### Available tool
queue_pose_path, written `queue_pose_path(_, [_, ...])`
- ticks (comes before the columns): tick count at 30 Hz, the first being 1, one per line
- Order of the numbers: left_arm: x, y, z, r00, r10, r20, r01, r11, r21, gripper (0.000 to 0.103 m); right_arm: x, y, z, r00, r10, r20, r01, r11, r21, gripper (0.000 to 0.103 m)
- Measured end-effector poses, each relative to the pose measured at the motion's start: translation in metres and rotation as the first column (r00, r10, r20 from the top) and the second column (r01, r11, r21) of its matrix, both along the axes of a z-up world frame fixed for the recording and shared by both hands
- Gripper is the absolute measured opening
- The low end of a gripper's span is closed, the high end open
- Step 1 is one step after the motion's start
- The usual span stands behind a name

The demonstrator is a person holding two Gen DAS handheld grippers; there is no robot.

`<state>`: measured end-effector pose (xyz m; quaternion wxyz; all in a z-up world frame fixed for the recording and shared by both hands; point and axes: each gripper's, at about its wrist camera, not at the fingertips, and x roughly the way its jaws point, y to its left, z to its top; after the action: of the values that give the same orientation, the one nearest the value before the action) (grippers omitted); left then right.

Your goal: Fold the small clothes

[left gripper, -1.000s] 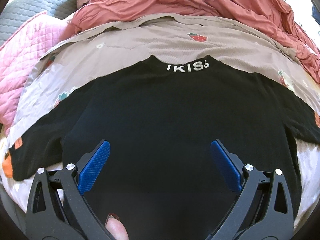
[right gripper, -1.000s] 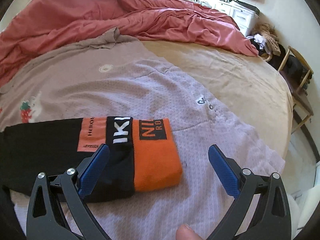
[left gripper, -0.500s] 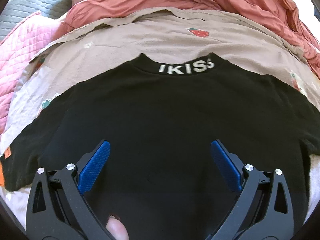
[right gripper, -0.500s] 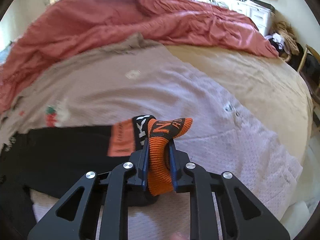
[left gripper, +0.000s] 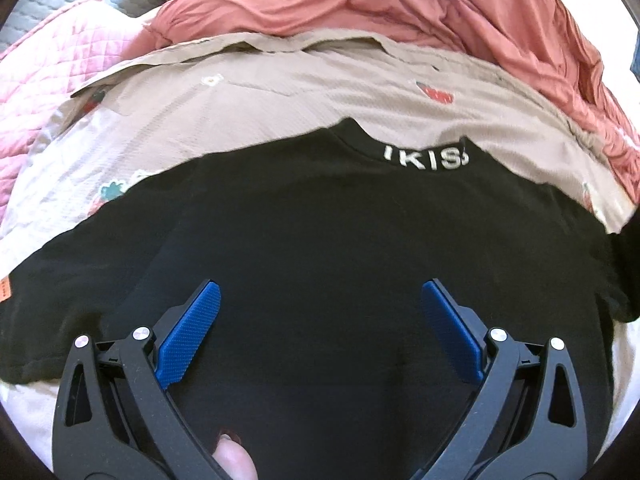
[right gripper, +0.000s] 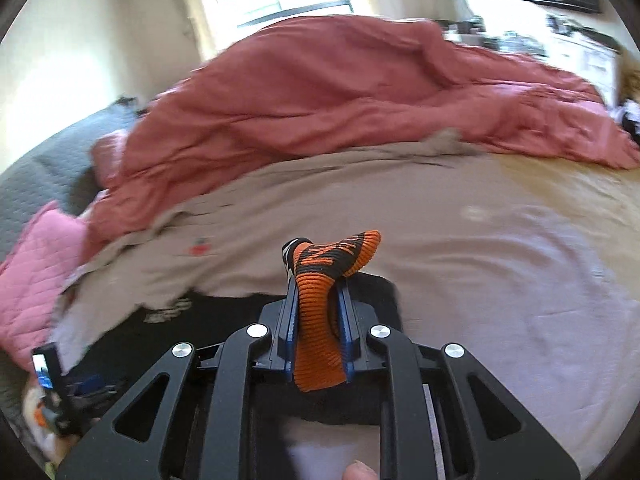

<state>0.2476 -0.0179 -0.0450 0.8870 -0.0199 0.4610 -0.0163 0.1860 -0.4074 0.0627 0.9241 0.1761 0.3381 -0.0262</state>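
A black T-shirt (left gripper: 340, 232) with white collar lettering lies back-up, spread flat on a beige sheet. My left gripper (left gripper: 320, 328) is open and empty, hovering over the shirt's lower middle, its blue pads (left gripper: 188, 336) wide apart. My right gripper (right gripper: 318, 320) is shut on the shirt's orange ribbed sleeve cuff (right gripper: 320, 320) and holds it lifted off the bed; the black sleeve (right gripper: 376, 296) trails behind and below it. The shirt's body (right gripper: 168, 332) is blurred at lower left of the right wrist view.
A rumpled red duvet (left gripper: 400, 4) lies across the back of the bed, also in the right wrist view (right gripper: 340, 100). A pink quilted blanket (left gripper: 36, 92) lies at the left. The strawberry-print beige sheet (left gripper: 280, 96) surrounds the shirt. Furniture stands at far right (right gripper: 580, 52).
My right gripper closed on the orange sleeve cuff, lifted it and swung left over the shirt. My left gripper stayed open, drifting slightly left over the shirt.
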Motion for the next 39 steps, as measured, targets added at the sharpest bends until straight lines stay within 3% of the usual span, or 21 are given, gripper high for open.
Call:
queue_pose_path(4, [0.001,0.013,0.002,1.000,0.010,-0.004,-0.010,0.999,-0.039,0.094,0.025,0.062,0.002,0.994,0.108,-0.011,-0.108,0.994,0.008,0.016])
queue_pose_path(15, [0.006,0.051,-0.003,0.994,0.103,-0.022,-0.106,0.982,-0.157,0.094,0.059,0.168,-0.032,0.956,0.275,-0.105,-0.270,0.961,0.059,0.020])
queue_pose_path(19, [0.007,0.057,-0.003,0.994,0.108,-0.018,-0.110,0.975,-0.196,0.094,0.058,0.184,-0.036,0.934,0.349,-0.076,-0.336,0.930,0.146,0.027])
queue_pose_path(26, [0.006,0.059,-0.003,0.997,0.081,-0.015,-0.082,0.954,-0.290,0.094,0.047,0.173,-0.037,0.945,0.319,-0.069,-0.316,0.948,0.042,0.038])
queue_pose_path(27, [0.007,0.058,-0.003,0.998,0.067,-0.016,-0.068,0.950,-0.306,0.092,0.045,0.171,-0.041,0.947,0.312,-0.080,-0.311,0.950,0.028,0.039])
queue_pose_path(31, [0.009,0.042,-0.008,0.999,-0.023,-0.027,0.010,0.915,-0.404,0.065,0.038,0.156,-0.059,0.959,0.260,-0.115,-0.263,0.965,-0.013,0.044])
queue_pose_path(35, [0.014,0.019,-0.014,0.995,-0.095,-0.030,0.072,0.895,-0.440,0.054,0.026,0.135,-0.072,0.967,0.216,-0.135,-0.218,0.976,-0.003,0.045])
queue_pose_path(38, [0.021,0.002,-0.019,0.994,-0.107,-0.024,0.087,0.905,-0.417,0.046,0.017,0.122,-0.077,0.973,0.189,-0.134,-0.189,0.982,0.009,0.045])
queue_pose_path(39, [0.023,-0.005,-0.020,0.994,-0.104,-0.024,0.087,0.917,-0.389,0.033,0.014,0.118,-0.079,0.974,0.181,-0.134,-0.181,0.983,0.015,0.045])
